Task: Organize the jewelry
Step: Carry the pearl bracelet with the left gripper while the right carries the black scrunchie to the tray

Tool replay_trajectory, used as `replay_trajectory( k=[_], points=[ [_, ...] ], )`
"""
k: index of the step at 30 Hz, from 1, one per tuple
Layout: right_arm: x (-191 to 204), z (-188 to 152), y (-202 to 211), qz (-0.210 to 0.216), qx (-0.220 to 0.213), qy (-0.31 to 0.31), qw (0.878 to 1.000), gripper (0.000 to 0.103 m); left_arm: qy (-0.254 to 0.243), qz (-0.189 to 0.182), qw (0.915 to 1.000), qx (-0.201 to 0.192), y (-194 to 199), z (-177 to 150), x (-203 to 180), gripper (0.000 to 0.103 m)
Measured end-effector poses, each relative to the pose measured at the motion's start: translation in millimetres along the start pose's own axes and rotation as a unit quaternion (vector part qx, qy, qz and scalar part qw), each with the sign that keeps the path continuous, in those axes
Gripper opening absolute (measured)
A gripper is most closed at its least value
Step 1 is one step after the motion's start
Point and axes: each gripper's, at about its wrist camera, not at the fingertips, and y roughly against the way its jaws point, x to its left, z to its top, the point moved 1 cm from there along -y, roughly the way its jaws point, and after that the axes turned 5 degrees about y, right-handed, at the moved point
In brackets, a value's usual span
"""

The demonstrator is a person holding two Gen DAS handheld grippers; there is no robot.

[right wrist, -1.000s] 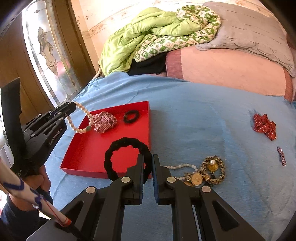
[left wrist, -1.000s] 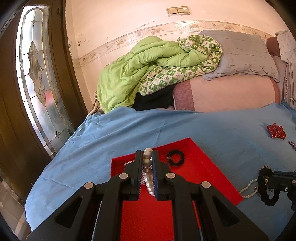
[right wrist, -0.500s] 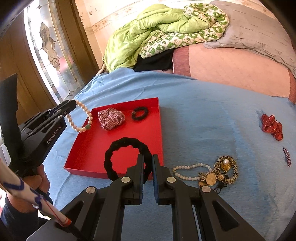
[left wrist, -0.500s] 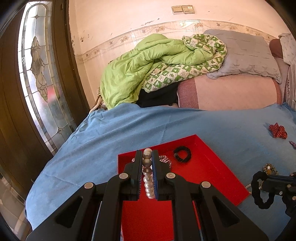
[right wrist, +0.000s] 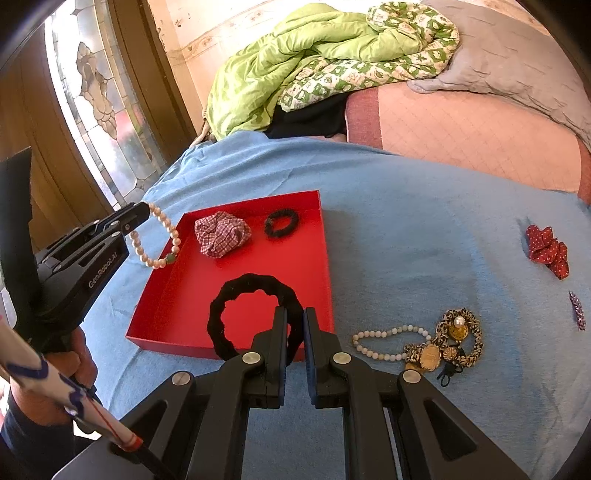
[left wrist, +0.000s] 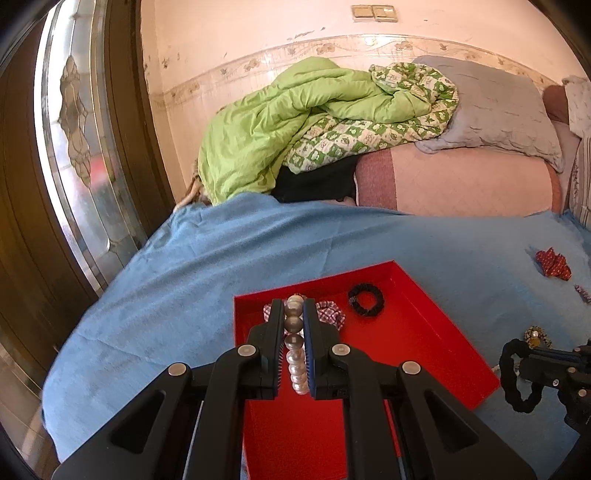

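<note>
Bed [left wrist: 258,251] under blue cover; green quilt [left wrist: 266,129] and grey pillow [left wrist: 491,110] heaped against pink wall [left wrist: 240,33]; stained-glass door [left wrist: 74,129] at left, daylit.

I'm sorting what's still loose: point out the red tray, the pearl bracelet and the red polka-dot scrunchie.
red tray [right wrist: 236,280], right wrist view, bare floor.
pearl bracelet [right wrist: 173,242], right wrist view, hanging beads.
red polka-dot scrunchie [right wrist: 546,251], right wrist view, middle folds.

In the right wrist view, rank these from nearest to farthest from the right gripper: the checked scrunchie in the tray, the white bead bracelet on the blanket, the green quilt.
1. White bead bracelet: on the blue blanket, just right of the right gripper.
2. Checked scrunchie: in the red tray, toward its far left.
3. Green quilt: heaped at the far end of the bed.
</note>
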Motion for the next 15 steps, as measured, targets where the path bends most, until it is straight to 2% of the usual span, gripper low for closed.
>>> replay_trajectory(
  k=[8,15],
  points=[
    [-3,11,-11,0.003,0.003,-0.013,1.000,0.009,0.042,-0.015,0.9983,0.038,-19,-3,25,0.009],
    [3,21,-33,0.004,0.020,-0.011,1.000,0.009,0.070,-0.049,0.9938,0.072,-37,-6,31,0.009]
  ],
)
